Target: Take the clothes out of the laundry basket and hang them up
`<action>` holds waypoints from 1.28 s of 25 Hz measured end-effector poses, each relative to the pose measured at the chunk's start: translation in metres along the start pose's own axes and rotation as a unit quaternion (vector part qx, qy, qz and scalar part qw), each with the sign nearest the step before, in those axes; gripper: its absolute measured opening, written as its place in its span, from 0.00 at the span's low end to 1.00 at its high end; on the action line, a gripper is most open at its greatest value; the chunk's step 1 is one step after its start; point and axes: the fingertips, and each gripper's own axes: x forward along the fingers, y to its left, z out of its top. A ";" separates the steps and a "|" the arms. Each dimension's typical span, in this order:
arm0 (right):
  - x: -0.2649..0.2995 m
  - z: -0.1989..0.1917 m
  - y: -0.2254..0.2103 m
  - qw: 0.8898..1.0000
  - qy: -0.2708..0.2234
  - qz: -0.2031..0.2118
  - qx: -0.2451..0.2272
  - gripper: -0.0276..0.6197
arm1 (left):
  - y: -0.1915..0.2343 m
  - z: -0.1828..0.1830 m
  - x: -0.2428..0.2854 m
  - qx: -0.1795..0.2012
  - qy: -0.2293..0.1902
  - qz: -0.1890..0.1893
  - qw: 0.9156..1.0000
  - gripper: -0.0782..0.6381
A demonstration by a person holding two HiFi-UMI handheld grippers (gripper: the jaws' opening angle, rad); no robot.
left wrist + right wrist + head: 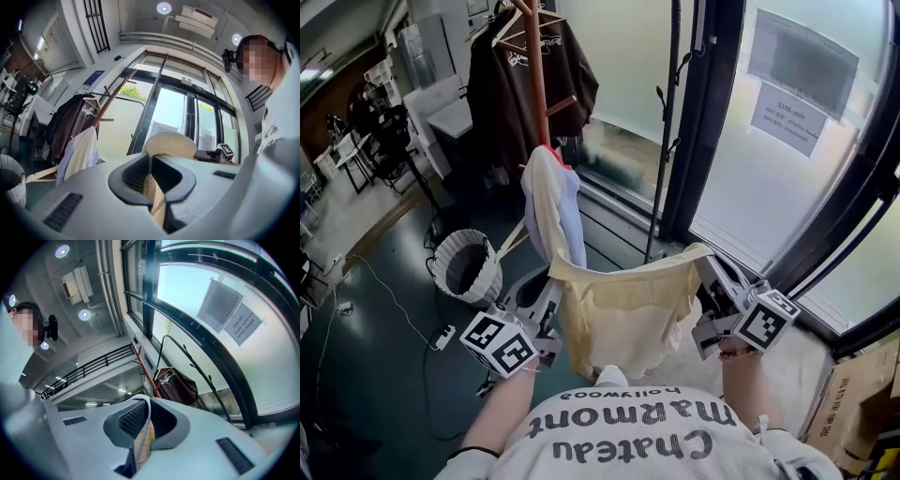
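Both top corners of the yellow garment (623, 319), held spread near the coat stand (536, 84), are clamped in the left claw (548, 311) and right claw (711, 283), and such thin pinches could slip, dropping it.

Dark floor (375, 375) — white laundry basket (478, 281), power strip (443, 336) on it.
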 end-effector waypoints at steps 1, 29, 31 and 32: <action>0.001 -0.001 -0.002 1.000 0.001 0.000 0.003 0.09 | 0.001 0.000 0.004 0.003 -0.001 -0.002 1.000 0.14; 0.222 0.052 -0.108 0.999 -0.005 0.044 -0.018 0.09 | 0.158 0.065 0.173 0.047 -0.017 -0.022 0.999 0.14; 0.229 0.053 -0.113 0.999 -0.004 0.046 -0.016 0.09 | 0.160 0.068 0.177 0.044 -0.023 -0.025 0.998 0.14; 0.234 0.055 -0.115 0.999 -0.005 0.046 -0.015 0.09 | 0.162 0.071 0.178 0.044 -0.025 -0.025 0.998 0.14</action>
